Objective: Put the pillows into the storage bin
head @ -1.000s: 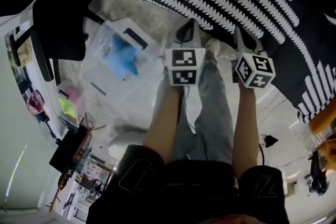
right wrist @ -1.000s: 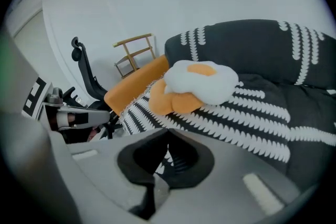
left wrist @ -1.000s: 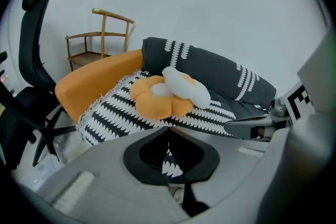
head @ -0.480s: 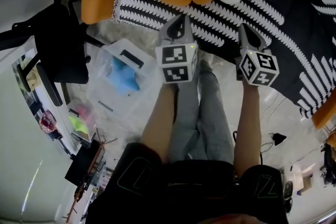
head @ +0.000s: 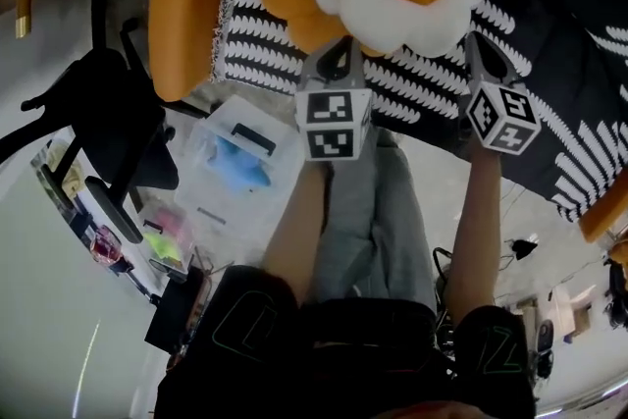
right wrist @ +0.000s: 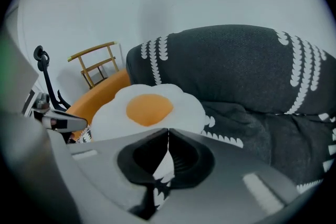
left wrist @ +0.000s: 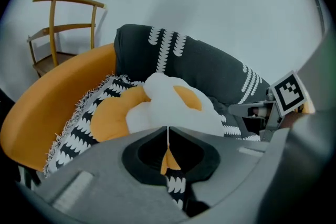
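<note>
Left gripper (head: 340, 46): jaws closed, pads meeting along a thin seam, nothing clamped between them.
Right gripper (head: 479, 42): jaws closed tight, nothing held.
Left forearm (head: 297, 221): bare, stretched forward from the body, with the gripper at its far end.
Right forearm (head: 475, 231): bare, stretched forward, roughly parallel to the left.
Left marker cube (head: 334, 123): sits over the wrist end and hides the hand in the head view.
Right marker cube (head: 503, 118): sits the same way, turned slightly outward.
Spacing: grippers side by side, apart, both tips pointing away from the body.
</note>
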Tool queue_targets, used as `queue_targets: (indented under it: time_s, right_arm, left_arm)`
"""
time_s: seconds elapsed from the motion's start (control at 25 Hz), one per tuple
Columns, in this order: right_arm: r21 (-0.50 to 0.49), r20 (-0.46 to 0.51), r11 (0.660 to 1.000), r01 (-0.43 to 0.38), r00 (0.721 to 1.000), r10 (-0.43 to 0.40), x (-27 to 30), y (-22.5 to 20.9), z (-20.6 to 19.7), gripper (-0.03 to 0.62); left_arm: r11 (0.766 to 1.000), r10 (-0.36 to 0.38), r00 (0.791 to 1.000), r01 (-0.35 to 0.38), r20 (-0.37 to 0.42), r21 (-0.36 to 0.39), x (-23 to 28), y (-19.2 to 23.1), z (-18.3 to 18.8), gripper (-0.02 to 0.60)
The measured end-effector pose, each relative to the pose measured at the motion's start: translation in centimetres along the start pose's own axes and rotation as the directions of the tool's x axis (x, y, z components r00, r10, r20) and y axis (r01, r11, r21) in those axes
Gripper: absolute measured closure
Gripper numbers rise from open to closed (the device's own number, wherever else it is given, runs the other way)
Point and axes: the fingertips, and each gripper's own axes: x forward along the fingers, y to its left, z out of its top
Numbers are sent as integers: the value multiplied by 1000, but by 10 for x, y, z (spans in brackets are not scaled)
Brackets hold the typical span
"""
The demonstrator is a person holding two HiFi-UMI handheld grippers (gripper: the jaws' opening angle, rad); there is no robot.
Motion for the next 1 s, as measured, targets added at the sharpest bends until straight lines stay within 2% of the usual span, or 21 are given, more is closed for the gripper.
queue_targets:
  time_s: [0.08,0.16,0.2,0.28,0.36,0.44,0.56,0.64,0.72,0.88,1.0]
  right_arm:
    - [-4,-19,1000,8,1000,-8,15,-8,11,589]
    - [-4,-37,1000,5,999,-5,28,-12,21,547]
    - [-5,-44,1000,3,999,-3,34,-12,26,540]
    - [-6,-59,1000,2,998,-2,46,-13,34,517]
    - [3,-85,1000,1,996,0,57,-16,38,451]
    - [19,-114,1000,8,993,-5,70,-25,39,386]
    - [38,-154,998,47,987,-40,87,-44,38,331]
    - [37,-176,997,71,982,-63,97,-52,35,325]
    - [32,-199,997,75,978,-67,105,-55,27,312]
    - [44,-236,997,61,971,-49,115,-52,9,312]
    - [67,-264,997,26,965,-7,122,-46,3,359]
  left_arm:
    - [999,-34,999,34,-17,5,11,2,10,531]
    - [998,-68,997,68,-35,12,18,4,18,467]
    - [997,-80,996,80,-45,17,21,6,22,457]
    - [995,-93,993,96,-71,31,26,9,26,456]
    - [993,-107,989,112,-107,37,31,10,27,453]
    - [990,-134,983,138,-124,22,37,9,27,451]
    - [980,-198,974,196,-111,-29,42,5,32,440]
    - [972,-234,967,230,-104,-45,43,7,34,422]
    - [971,-237,963,237,-127,-18,47,9,30,414]
    - [979,-186,960,199,-210,41,69,11,15,414]
    - [983,-136,954,162,-266,80,89,12,9,430]
